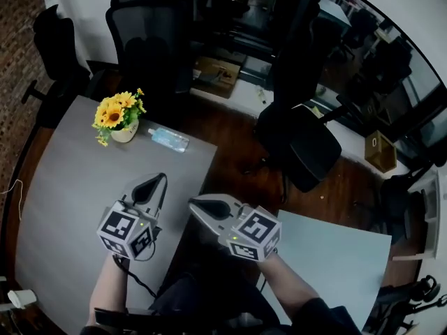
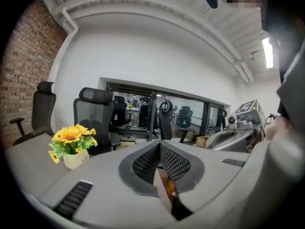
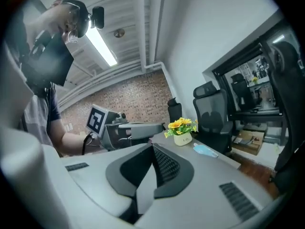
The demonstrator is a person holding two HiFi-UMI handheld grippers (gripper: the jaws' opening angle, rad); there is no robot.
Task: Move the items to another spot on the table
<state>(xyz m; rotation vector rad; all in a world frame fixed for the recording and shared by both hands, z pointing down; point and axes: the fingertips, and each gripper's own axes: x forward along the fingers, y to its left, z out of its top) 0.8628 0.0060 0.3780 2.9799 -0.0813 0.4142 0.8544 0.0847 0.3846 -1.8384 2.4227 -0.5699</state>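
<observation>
The left tool (image 1: 161, 178) is clenched shut with nothing between its jaws, held above the grey desk (image 1: 63, 194) near its right side. The right tool (image 1: 193, 202), also clenched and empty, is just beside it at the desk's right edge. At the far end of the desk stands a small pot of yellow sunflowers (image 1: 120, 117), with a pale blue packet (image 1: 168, 139) lying just to its right. Black office chairs (image 1: 143, 19) stand beyond.

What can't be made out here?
Print on the flower pot: too small, every view.
What the blue packet is: too small in head and right gripper views; left claw hides it in the left gripper view.
What the white object is: small, dim, at head view's lower-left rim.
</observation>
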